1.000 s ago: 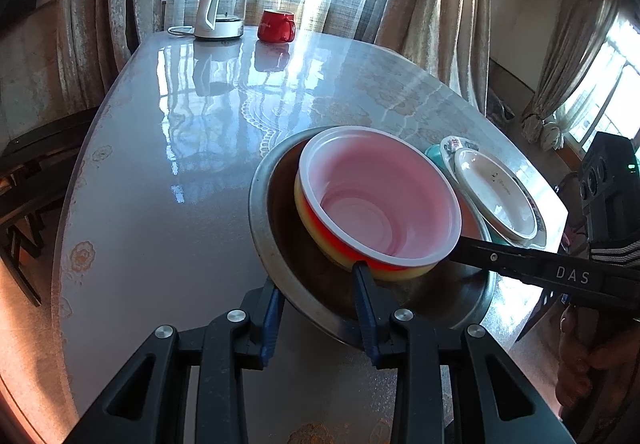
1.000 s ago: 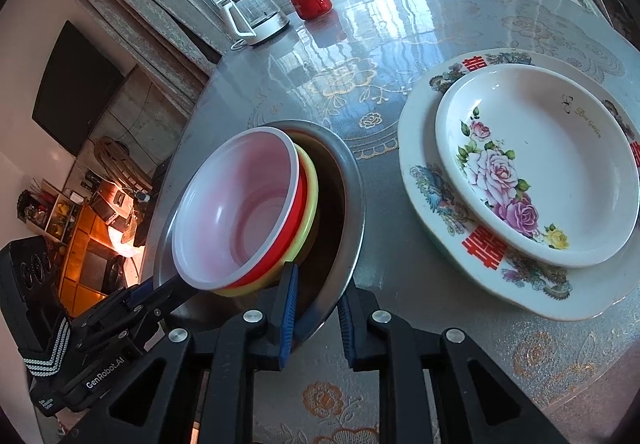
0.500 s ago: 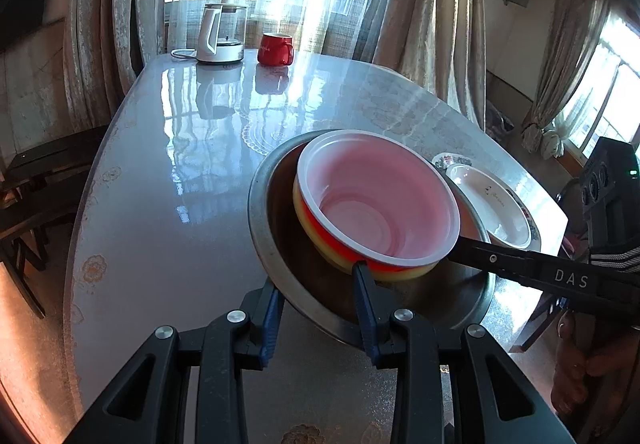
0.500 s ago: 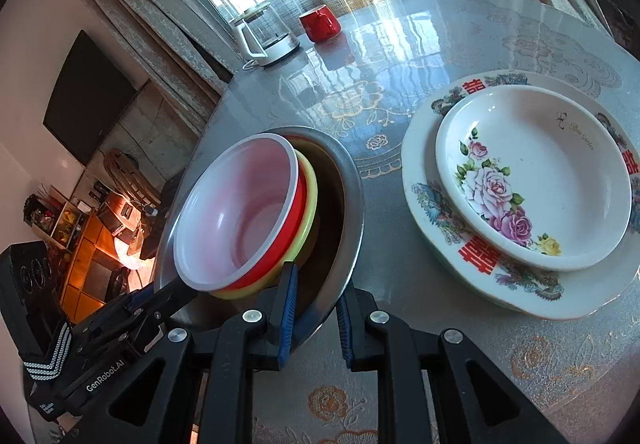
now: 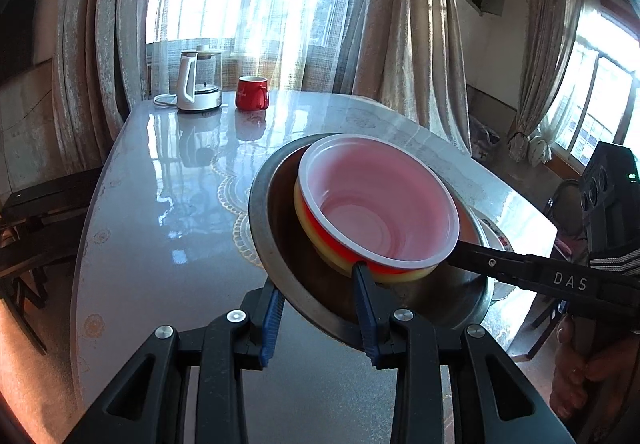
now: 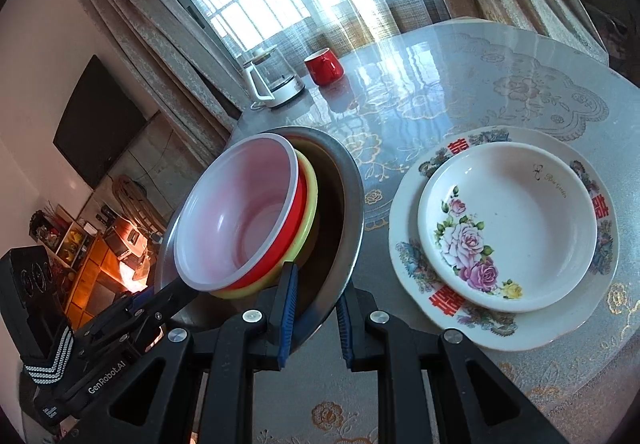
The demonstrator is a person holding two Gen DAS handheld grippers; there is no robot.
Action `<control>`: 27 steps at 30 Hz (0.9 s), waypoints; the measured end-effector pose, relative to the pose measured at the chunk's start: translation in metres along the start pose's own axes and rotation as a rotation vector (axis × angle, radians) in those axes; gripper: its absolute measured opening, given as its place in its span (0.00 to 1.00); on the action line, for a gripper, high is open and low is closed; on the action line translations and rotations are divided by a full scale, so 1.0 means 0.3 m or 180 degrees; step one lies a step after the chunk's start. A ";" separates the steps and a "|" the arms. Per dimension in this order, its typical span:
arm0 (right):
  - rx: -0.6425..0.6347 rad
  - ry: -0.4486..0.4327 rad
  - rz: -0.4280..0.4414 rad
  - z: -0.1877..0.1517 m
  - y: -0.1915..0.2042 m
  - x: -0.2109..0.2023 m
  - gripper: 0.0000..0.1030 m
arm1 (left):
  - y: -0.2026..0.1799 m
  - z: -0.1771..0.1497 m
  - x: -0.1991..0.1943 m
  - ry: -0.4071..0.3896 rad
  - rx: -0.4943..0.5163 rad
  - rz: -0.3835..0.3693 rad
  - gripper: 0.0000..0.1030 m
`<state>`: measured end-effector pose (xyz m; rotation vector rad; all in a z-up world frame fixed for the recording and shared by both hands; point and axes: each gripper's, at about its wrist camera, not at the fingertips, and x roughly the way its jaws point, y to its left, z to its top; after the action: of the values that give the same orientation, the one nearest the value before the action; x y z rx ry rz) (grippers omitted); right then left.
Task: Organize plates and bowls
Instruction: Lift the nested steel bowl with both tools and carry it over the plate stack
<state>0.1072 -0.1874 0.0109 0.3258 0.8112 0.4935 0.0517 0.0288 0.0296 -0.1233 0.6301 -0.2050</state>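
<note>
left wrist view: the left hand-held gripper has its blue pads closed part-way on the near rim of a steel basin, one pad outside the wall and one inside, so the rim is clamped between them. nested in the basin sit three plastic bowls: a yellow bowl at the bottom, a red bowl in it, and a pink bowl on top. the basin is tilted and is held over the surface, toward its right edge. from the right, the right hand-held gripper reaches in to the basin's far side; a person's hand grips its handle.

right wrist view: the right hand-held gripper is nearly closed, its pads pinching the thin rim of the steel basin, one pad inside and one outside. the basin tips steeply here, with the bowls leaning toward the left. the left hand-held gripper holds the opposite rim at lower left. just to the right of the basin, near the surface's near edge, a rose plate rests on a larger patterned plate. at the far edge a glass kettle and a red mug stand just beside each other, well apart from the plates.
</note>
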 end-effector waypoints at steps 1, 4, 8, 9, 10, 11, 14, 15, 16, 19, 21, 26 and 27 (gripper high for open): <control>0.0007 -0.0034 -0.0014 0.006 -0.004 -0.013 0.18 | -0.012 0.010 0.003 -0.0017 0.0024 -0.0021 0.33; 0.0030 -0.0133 -0.0062 0.024 -0.023 -0.053 0.18 | -0.049 0.043 0.015 -0.0063 0.0084 -0.0103 0.33; 0.0078 -0.0280 -0.0152 0.047 -0.060 -0.109 0.18 | -0.114 0.082 0.039 -0.0109 0.0176 -0.0219 0.33; 0.0094 -0.0318 -0.0176 0.052 -0.070 -0.124 0.18 | -0.133 0.091 0.044 -0.0115 0.0205 -0.0247 0.33; 0.0107 -0.0353 -0.0205 0.055 -0.079 -0.139 0.18 | -0.149 0.101 0.051 -0.0124 0.0225 -0.0280 0.33; 0.0121 -0.0385 -0.0231 0.059 -0.090 -0.153 0.18 | -0.164 0.108 0.056 -0.0137 0.0244 -0.0314 0.33; 0.0162 -0.0486 -0.0299 0.071 -0.122 -0.197 0.18 | -0.213 0.126 0.069 -0.0175 0.0312 -0.0390 0.33; 0.0185 -0.0518 -0.0314 0.076 -0.136 -0.212 0.18 | -0.229 0.133 0.073 -0.0196 0.0331 -0.0415 0.33; 0.0207 -0.0553 -0.0330 0.081 -0.149 -0.226 0.18 | -0.246 0.139 0.078 -0.0205 0.0357 -0.0432 0.33; 0.0266 -0.0629 -0.0394 0.102 -0.179 -0.249 0.18 | -0.292 0.155 0.104 -0.0215 0.0401 -0.0520 0.33; 0.0314 -0.0672 -0.0434 0.111 -0.205 -0.263 0.18 | -0.324 0.160 0.123 -0.0215 0.0446 -0.0563 0.33; 0.0477 -0.0724 -0.0534 0.114 -0.281 -0.288 0.18 | -0.389 0.161 0.180 -0.0186 0.0490 -0.0681 0.33; 0.0515 -0.0726 -0.0548 0.112 -0.296 -0.290 0.18 | -0.401 0.158 0.189 -0.0179 0.0499 -0.0698 0.33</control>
<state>0.1077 -0.3116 0.0449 0.4490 0.6511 0.2246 0.1064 -0.0985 0.0562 -0.0465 0.5418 -0.4600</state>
